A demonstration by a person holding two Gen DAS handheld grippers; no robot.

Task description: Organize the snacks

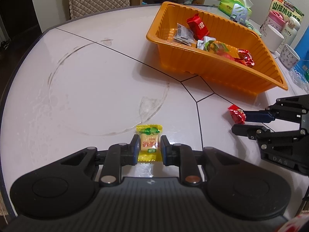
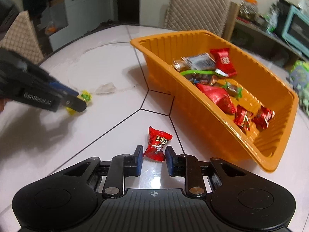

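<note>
A yellow wrapped candy (image 1: 149,145) lies on the white table between the fingers of my left gripper (image 1: 149,145), whose pads touch its sides. A red wrapped candy (image 2: 157,144) lies on the table between the fingers of my right gripper (image 2: 154,151), which is open with small gaps on both sides. An orange plastic tray (image 1: 212,73) holds several wrapped snacks, mostly red; it also shows in the right wrist view (image 2: 222,135). The red candy (image 1: 237,114) and right gripper (image 1: 238,120) show at the right of the left wrist view. The left gripper (image 2: 82,101) and yellow candy (image 2: 86,96) show at the left of the right wrist view.
Mugs (image 1: 274,36), a white bottle (image 1: 291,29), a snack box (image 1: 285,5) and a tissue pack (image 1: 235,6) stand beyond the tray at the table's far right. Quilted chairs (image 2: 197,9) stand at the table's far edge. The table has dark seam lines (image 1: 199,116).
</note>
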